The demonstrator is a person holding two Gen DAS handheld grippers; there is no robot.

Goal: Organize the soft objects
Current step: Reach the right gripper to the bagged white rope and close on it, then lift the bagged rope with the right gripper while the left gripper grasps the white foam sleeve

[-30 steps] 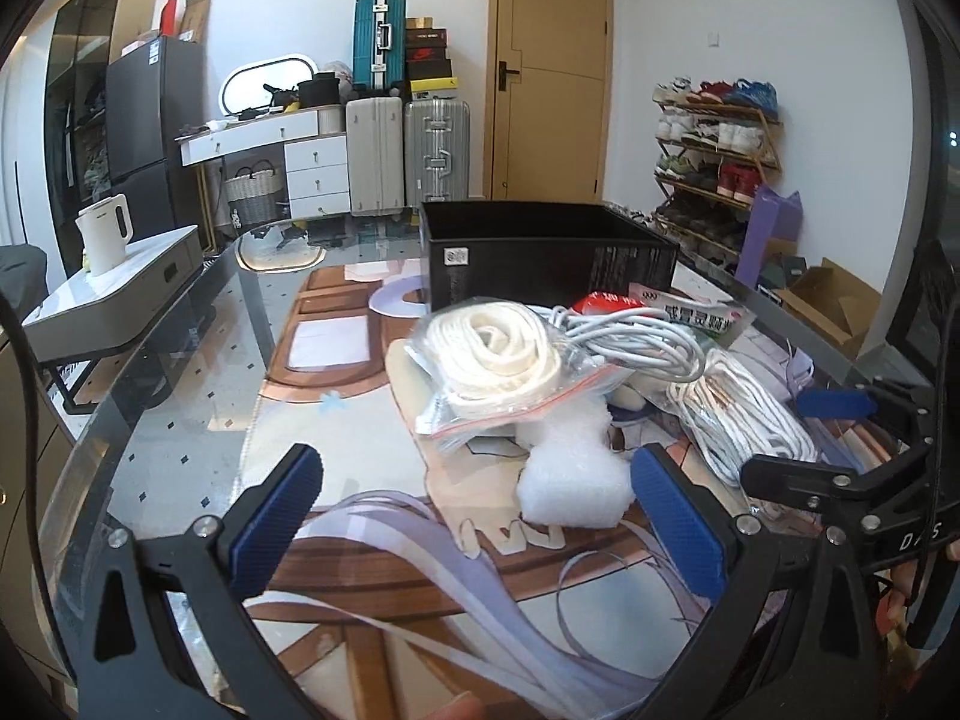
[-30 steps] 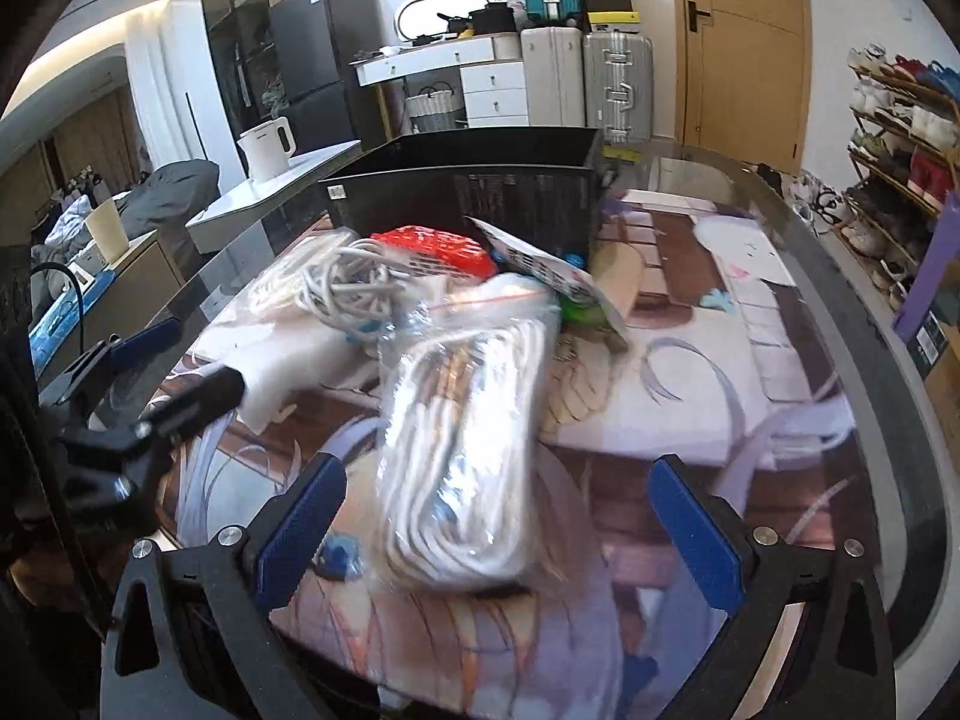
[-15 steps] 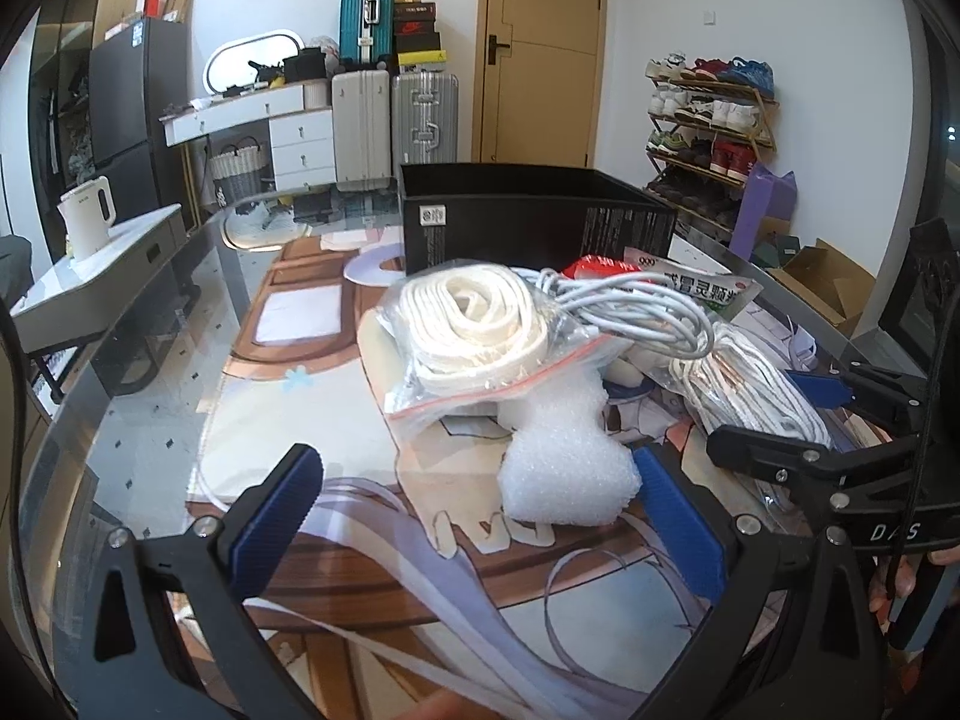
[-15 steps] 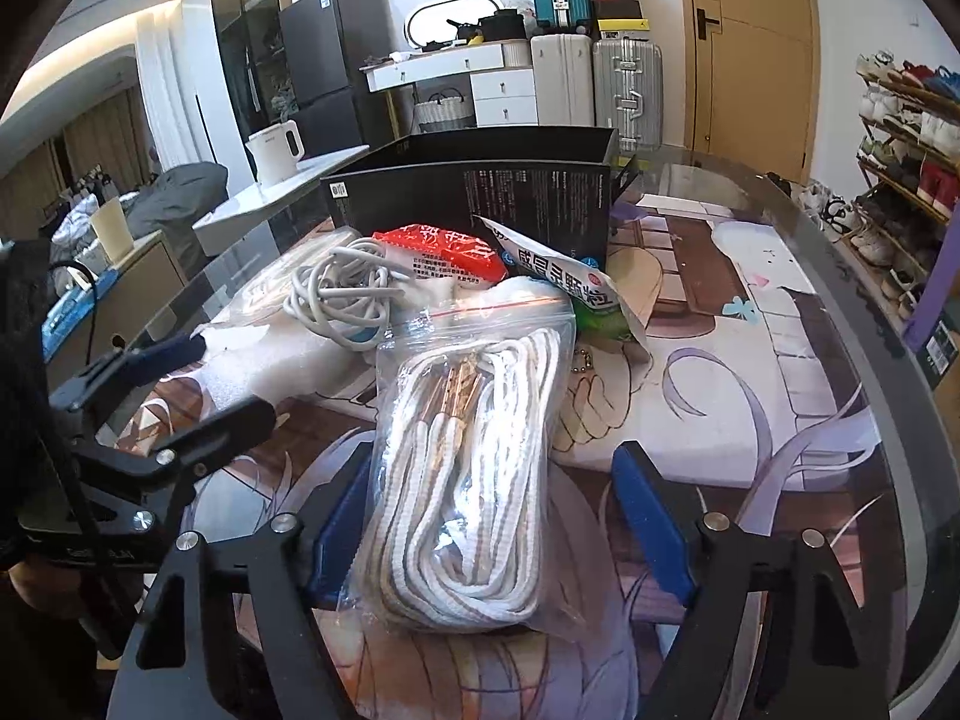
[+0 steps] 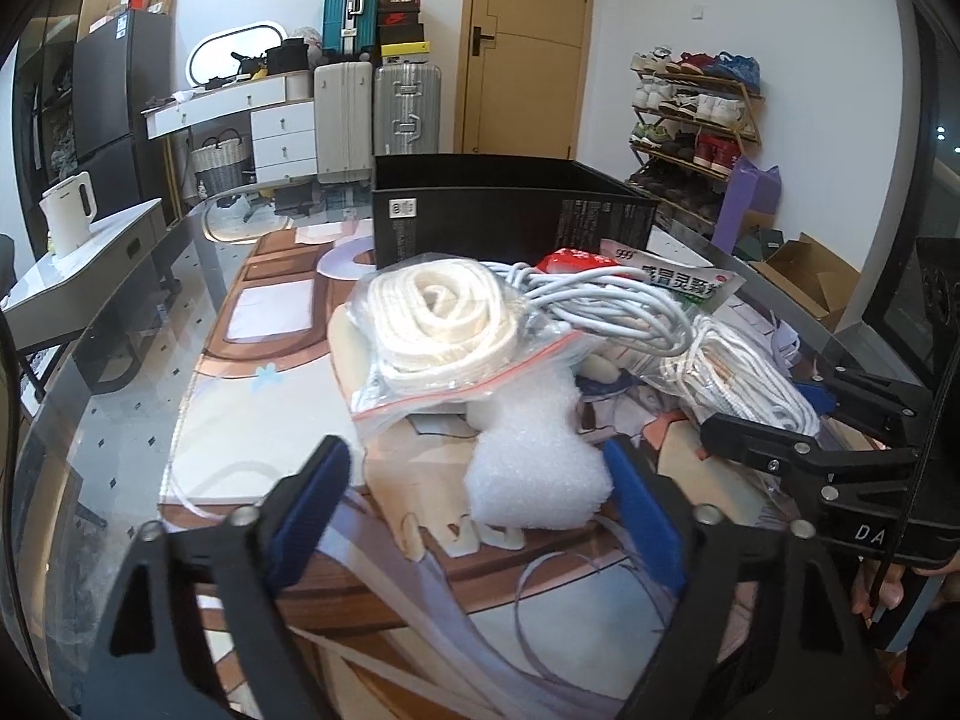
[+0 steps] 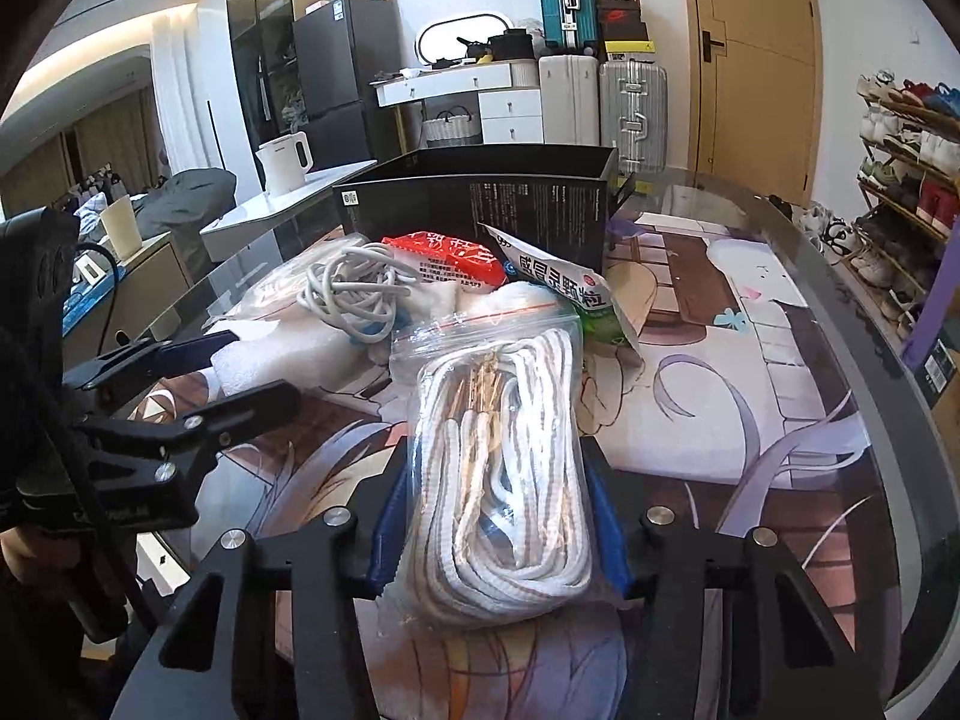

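Observation:
A white foam piece (image 5: 534, 468) lies on the printed mat between the blue pads of my left gripper (image 5: 474, 510). Its jaws are closing: the right pad is at the foam's edge, the left pad stands apart. My right gripper (image 6: 498, 522) is closing on a zip bag of white rope (image 6: 504, 468), with both pads against the bag's sides. Behind the foam lie a zip bag with a coiled white strap (image 5: 444, 324) and a grey cable bundle (image 5: 606, 312). The right gripper (image 5: 780, 438) also shows at the right of the left wrist view.
An open black box (image 5: 480, 222) stands behind the pile on the glass table (image 5: 120, 420). A red packet (image 6: 450, 258) and a white-green pouch (image 6: 570, 294) lean against it. The left gripper (image 6: 198, 372) is close to the rope bag's left.
Both pairs of jaws have narrowed. The right pads went from wide apart to touching the rope bag. The left pads came in toward the foam. Both hands stayed about where they were.

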